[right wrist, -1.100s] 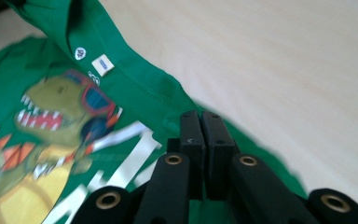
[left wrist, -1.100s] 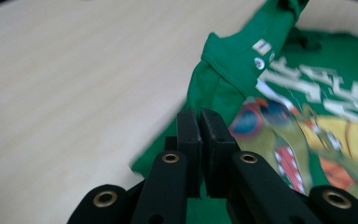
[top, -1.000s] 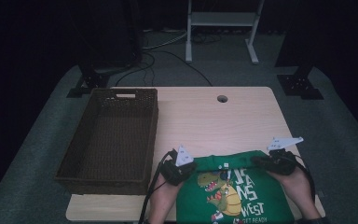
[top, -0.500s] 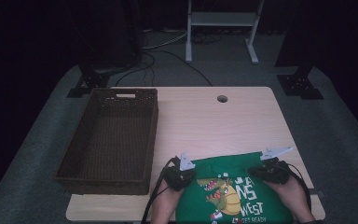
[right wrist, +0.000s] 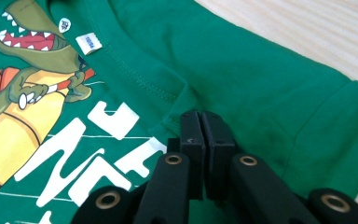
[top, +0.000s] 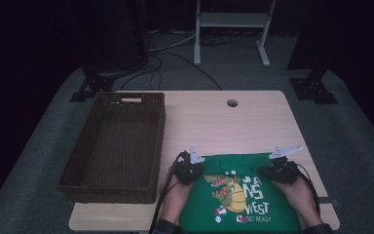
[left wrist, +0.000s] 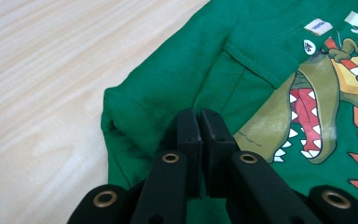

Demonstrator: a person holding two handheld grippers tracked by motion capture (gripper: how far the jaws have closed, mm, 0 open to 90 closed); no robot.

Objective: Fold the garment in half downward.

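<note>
**Green T-shirt pinned at the near edge, both grippers down on it**

Green T-shirt [top: 238, 195] lay flat at the near edge of the wooden table [top: 233, 126], dinosaur print facing up, its lower part hanging off towards the person. From the high view, the left gripper [top: 189, 171] sat at the shirt's top left corner and the right gripper [top: 276, 173] at its top right, a hand behind each. Beside them on the left stood the brown wicker basket [top: 112, 141], well apart from the shirt.

Over to the left gripper view: the left gripper [left wrist: 200, 122] had its jaws pressed together, tips down on a fold of green cloth just by the sleeve, the dinosaur's open mouth off to one side. Whether any cloth was pinched between them, I could not tell.

The right gripper view told the same story: right gripper [right wrist: 200, 122], jaws together, tips resting on the cloth near the collar seam, beside the white lettering. Bare table showed beyond the sleeve.
</note>
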